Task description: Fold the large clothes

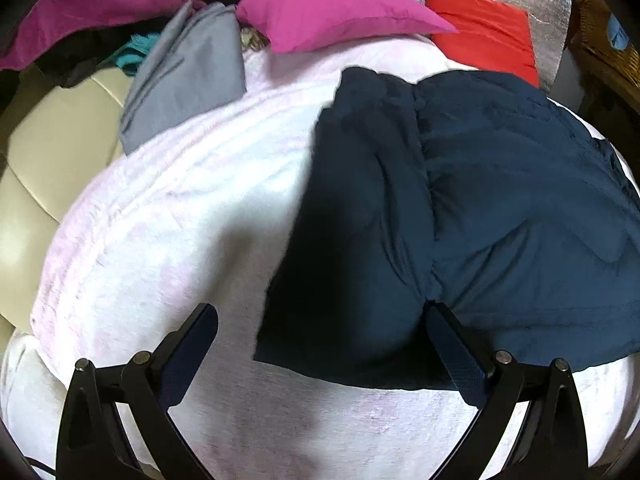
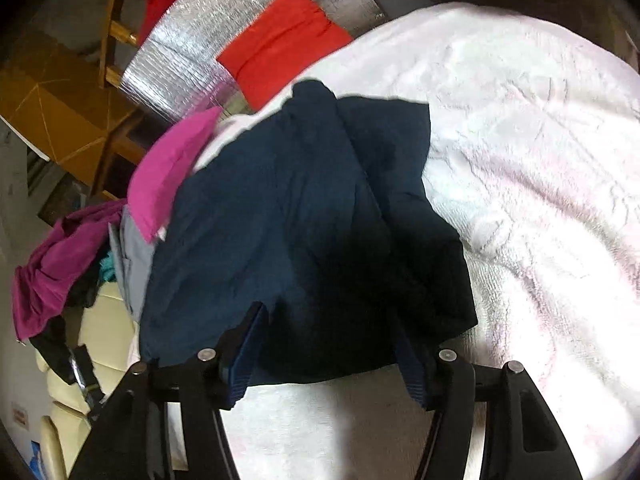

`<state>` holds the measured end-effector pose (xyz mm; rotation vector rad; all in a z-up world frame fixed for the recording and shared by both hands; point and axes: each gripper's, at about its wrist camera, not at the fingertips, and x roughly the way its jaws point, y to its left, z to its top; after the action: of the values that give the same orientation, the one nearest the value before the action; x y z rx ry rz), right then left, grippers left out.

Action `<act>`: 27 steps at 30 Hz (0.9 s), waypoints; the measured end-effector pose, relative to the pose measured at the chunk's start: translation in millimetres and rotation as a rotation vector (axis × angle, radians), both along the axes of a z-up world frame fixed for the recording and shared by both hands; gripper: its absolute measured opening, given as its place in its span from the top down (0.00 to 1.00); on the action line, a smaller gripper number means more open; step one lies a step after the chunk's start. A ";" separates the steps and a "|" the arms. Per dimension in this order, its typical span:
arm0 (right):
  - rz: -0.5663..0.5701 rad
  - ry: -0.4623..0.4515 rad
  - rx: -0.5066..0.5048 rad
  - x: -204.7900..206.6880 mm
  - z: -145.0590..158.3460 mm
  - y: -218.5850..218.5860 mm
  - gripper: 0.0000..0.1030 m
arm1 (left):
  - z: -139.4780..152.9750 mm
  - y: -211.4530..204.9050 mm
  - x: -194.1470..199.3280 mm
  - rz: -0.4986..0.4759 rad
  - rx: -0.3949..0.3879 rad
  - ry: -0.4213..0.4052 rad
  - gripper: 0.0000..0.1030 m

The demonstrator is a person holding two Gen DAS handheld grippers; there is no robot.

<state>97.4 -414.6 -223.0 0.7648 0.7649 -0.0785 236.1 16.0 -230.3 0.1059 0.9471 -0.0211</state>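
Observation:
A dark navy garment [image 1: 460, 208] lies folded on a pale pink fluffy blanket [image 1: 180, 220]. In the left wrist view my left gripper [image 1: 322, 332] is open, its fingers spread wide just above the garment's near edge, the right finger [image 1: 452, 344] over the cloth. In the right wrist view the same navy garment [image 2: 288, 220] lies on the blanket [image 2: 520, 160], and my right gripper [image 2: 330, 348] is open, its fingers straddling the garment's near edge. Neither gripper holds anything.
A folded grey garment [image 1: 188, 80], a magenta folded piece [image 1: 332, 12] and a red folded piece [image 1: 488, 36] lie at the blanket's far side. A heap of purple and dark clothes [image 1: 72, 16] sits on a cream sofa [image 1: 52, 152]. Silver foil mat [image 2: 188, 56] and wooden chair [image 2: 116, 32] beyond.

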 end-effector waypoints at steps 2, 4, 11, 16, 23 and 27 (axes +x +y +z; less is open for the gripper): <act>-0.002 -0.021 -0.035 -3.4 9.8 3.5 0.37 | 3.8 5.4 -0.4 0.014 -0.025 -0.005 0.00; -0.011 -0.034 -0.079 -5.7 18.6 6.4 0.37 | 8.5 11.0 -3.7 0.048 -0.020 -0.034 0.00; -0.036 -0.004 -0.051 -1.4 5.2 -1.7 0.37 | 11.3 38.8 -1.2 0.151 -0.025 -0.040 0.00; 0.005 0.050 -0.041 6.2 -17.7 2.6 0.37 | -7.0 29.9 3.7 0.129 0.007 0.031 0.00; 0.029 0.003 -0.052 1.8 -0.6 13.1 0.36 | 0.2 29.3 3.3 0.127 0.023 -0.002 0.00; 0.115 -0.061 -0.067 7.3 13.7 39.3 0.36 | 22.9 15.2 -13.7 0.065 0.031 -0.133 0.00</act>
<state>104.7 -375.3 -209.3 0.6554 0.7428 0.0227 222.5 31.2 -207.4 0.1037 0.8178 0.0604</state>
